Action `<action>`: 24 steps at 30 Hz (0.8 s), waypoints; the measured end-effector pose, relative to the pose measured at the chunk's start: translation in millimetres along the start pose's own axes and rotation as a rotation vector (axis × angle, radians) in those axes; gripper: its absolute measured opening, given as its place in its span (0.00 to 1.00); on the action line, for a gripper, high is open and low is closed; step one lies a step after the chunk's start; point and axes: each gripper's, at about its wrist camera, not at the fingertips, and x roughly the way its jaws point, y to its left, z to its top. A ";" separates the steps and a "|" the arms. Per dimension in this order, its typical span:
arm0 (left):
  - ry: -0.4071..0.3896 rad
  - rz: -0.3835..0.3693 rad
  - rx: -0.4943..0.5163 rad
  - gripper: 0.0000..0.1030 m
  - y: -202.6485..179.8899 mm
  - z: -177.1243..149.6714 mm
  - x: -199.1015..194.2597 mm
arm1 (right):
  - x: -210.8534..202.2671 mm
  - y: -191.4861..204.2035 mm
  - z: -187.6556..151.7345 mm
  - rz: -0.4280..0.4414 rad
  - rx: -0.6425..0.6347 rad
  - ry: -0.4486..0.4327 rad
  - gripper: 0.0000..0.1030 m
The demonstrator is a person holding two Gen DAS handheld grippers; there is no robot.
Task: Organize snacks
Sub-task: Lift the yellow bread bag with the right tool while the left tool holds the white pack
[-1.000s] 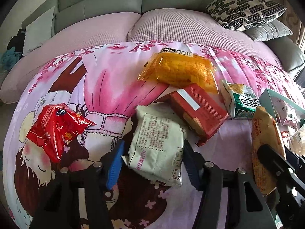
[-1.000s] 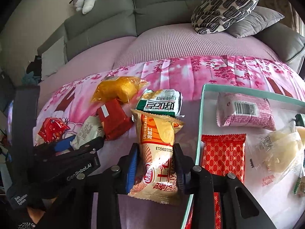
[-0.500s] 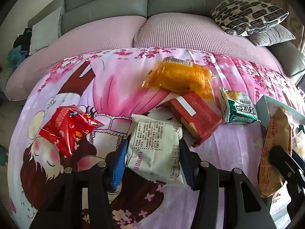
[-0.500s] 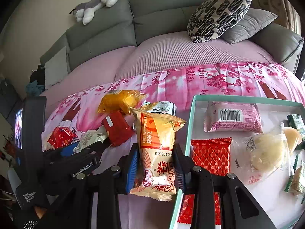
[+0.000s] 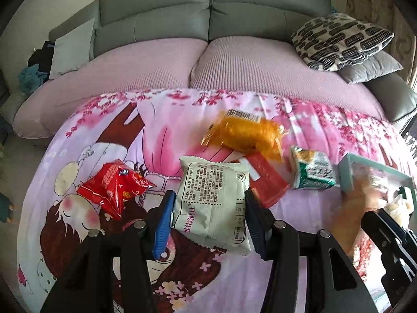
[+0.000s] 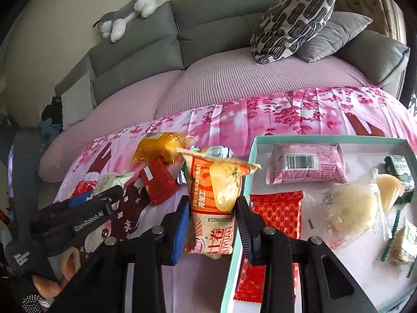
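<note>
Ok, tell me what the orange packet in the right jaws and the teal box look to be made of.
Orange packet: likely thin plastic film, glossy; it has a crimped, serrated top seal and a clear window showing the food inside.
Teal box: probably cardboard, matte; thin straight walls with a white inner face and no shine. The pictures leave it open.

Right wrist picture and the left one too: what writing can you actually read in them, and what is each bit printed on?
"GenRobot.AI": side of the left gripper, seen from the right wrist.
"Data Acquisition System": same gripper's body, lower down.
"DAIYUAN" and large Chinese characters: orange snack packet held in the right gripper, upside down.
White snack packet in the left gripper: Chinese print, too small.
Pink packet in the tray: barcode only; digits unreadable.
</note>
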 end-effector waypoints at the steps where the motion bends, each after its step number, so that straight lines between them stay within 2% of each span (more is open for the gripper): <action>1: -0.008 -0.008 0.000 0.52 -2.2 1.2 -3.9 | -2.4 -0.9 0.9 -0.001 0.001 -0.006 0.34; 6: -0.034 -0.033 0.021 0.52 -16.3 3.4 -15.4 | -11.4 -8.8 2.2 -0.017 0.004 -0.019 0.34; 12: -0.003 -0.036 0.034 0.52 -26.8 -1.1 -10.5 | -7.2 -17.5 0.5 -0.023 0.016 0.003 0.34; 20: 0.043 -0.032 0.007 0.52 -20.5 -5.8 1.6 | 13.1 -10.0 -3.6 -0.011 0.001 0.037 0.35; 23: 0.040 -0.039 0.001 0.52 -19.0 -6.0 2.0 | 21.9 -4.5 -4.4 -0.018 -0.014 0.044 0.36; 24: 0.039 -0.042 0.001 0.52 -18.8 -6.1 1.7 | 24.1 -2.8 -4.5 -0.019 -0.018 0.044 0.40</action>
